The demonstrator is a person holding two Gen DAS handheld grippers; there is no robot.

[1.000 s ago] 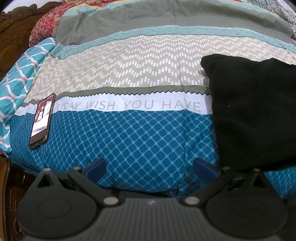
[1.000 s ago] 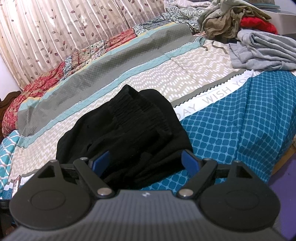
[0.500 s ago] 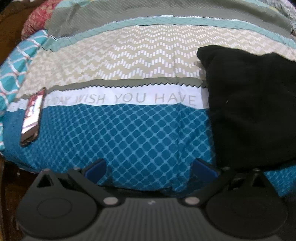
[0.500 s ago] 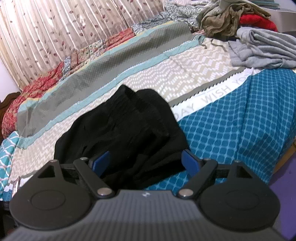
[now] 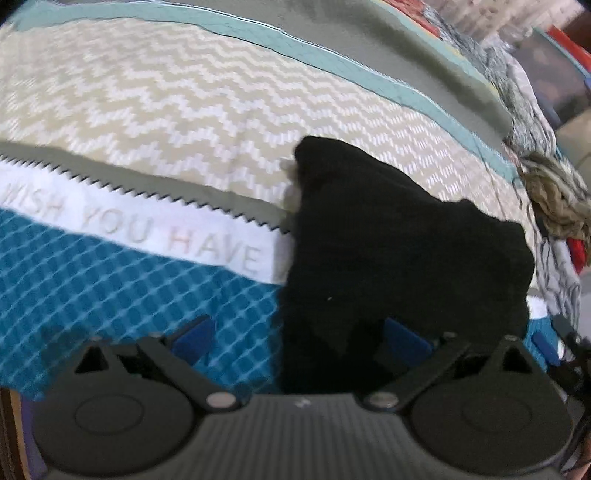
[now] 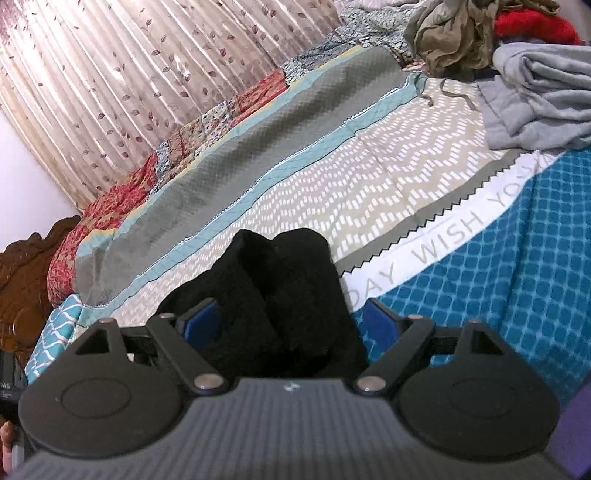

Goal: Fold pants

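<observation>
The black pants (image 5: 399,254) lie bunched in a folded heap on the patterned bedspread (image 5: 184,110). In the left wrist view my left gripper (image 5: 299,338) is open, its right blue finger over the pants' near edge and its left one over the blue checked cloth. In the right wrist view the pants (image 6: 288,295) lie directly between the spread blue fingers of my open right gripper (image 6: 291,325), close to the camera. Neither gripper holds anything.
A pile of loose clothes, grey (image 6: 535,99), olive (image 6: 454,33) and red (image 6: 532,22), lies at the far right of the bed. A curtain (image 6: 129,74) hangs behind the bed. A carved wooden headboard (image 6: 26,280) stands at the left.
My left gripper has swung right, so the pants now sit in front of it and the phone has left its view. My right gripper has moved closer, over the pants.
</observation>
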